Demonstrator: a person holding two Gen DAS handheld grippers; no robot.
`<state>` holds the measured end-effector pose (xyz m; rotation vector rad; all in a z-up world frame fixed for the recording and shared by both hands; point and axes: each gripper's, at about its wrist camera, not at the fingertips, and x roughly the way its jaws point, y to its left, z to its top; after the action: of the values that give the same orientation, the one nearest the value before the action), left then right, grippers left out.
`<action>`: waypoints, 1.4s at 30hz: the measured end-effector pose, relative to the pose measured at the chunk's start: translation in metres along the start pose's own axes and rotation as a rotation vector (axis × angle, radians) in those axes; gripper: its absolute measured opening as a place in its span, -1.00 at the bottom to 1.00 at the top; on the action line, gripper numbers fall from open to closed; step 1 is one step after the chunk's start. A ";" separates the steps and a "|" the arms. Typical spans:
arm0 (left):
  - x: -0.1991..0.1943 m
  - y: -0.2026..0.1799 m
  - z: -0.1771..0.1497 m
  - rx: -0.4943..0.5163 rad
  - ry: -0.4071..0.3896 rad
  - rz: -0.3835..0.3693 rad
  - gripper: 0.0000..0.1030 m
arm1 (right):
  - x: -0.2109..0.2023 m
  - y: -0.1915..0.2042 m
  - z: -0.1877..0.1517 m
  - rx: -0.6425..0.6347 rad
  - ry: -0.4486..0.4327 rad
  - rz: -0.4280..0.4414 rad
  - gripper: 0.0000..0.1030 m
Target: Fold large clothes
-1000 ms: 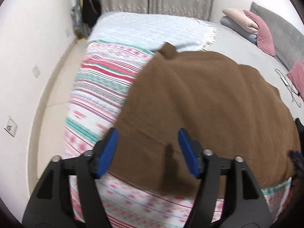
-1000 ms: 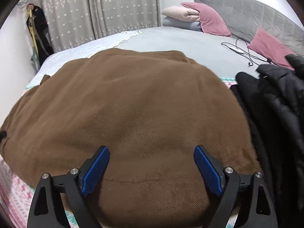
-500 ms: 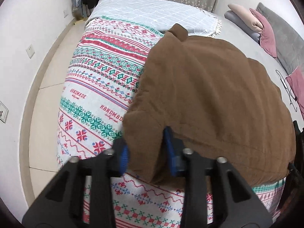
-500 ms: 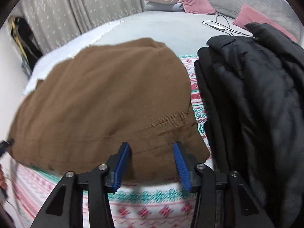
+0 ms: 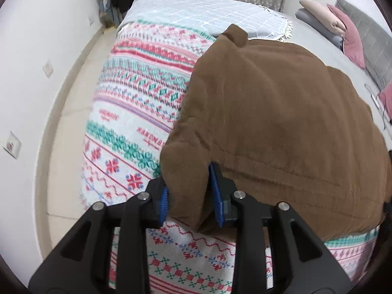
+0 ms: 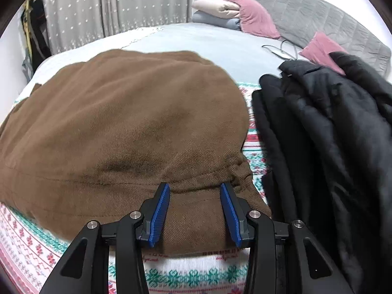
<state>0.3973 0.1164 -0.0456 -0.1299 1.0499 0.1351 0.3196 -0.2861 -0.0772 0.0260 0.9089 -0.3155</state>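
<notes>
A large brown garment (image 5: 269, 112) lies spread on a patterned red, green and white blanket (image 5: 137, 112) on the bed. My left gripper (image 5: 188, 196) is shut on the garment's near left corner, which bunches up between the blue pads. In the right wrist view the garment (image 6: 122, 122) fills the middle. My right gripper (image 6: 196, 210) has its blue pads on either side of the garment's near right hem, partly closed, with a wide gap still between them and the cloth lying flat.
A black padded jacket (image 6: 325, 132) lies just right of the brown garment. Pillows (image 6: 235, 12), a grey headboard and a cable (image 6: 281, 49) are at the far end. Floor (image 5: 66, 132) and wall are to the left of the bed.
Both grippers came down to the garment's near edge and narrowed. The left one closed on the left corner and lifted it slightly. The right one closed partway around the right hem.
</notes>
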 end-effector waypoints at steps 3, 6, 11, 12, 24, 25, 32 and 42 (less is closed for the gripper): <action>-0.011 -0.003 0.002 0.025 -0.016 0.024 -0.25 | -0.016 0.005 0.001 -0.003 -0.023 0.000 -0.12; -0.029 -0.005 0.005 0.016 -0.052 0.054 -0.25 | -0.027 0.011 0.002 0.002 -0.034 0.029 -0.12; -0.070 -0.053 -0.010 0.188 -0.220 0.086 -0.13 | -0.037 0.018 0.000 0.001 -0.044 0.053 -0.12; -0.076 -0.072 -0.018 0.260 -0.247 0.081 -0.05 | -0.036 0.017 0.000 0.000 -0.041 0.059 -0.12; -0.056 -0.204 -0.096 0.699 -0.238 0.009 0.09 | -0.024 0.025 0.000 -0.004 0.006 0.086 -0.09; -0.055 -0.202 -0.093 0.682 -0.225 -0.007 0.09 | -0.025 0.026 -0.001 -0.006 0.008 0.088 -0.09; -0.048 -0.206 -0.079 0.662 -0.172 -0.015 0.17 | -0.030 0.031 0.001 -0.011 -0.007 0.089 -0.04; -0.055 -0.208 -0.051 0.591 -0.065 -0.069 0.18 | -0.041 0.036 0.003 -0.013 -0.035 0.091 0.08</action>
<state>0.3626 -0.1001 -0.0143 0.3707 0.9815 -0.2337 0.3085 -0.2414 -0.0469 0.0496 0.8722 -0.2243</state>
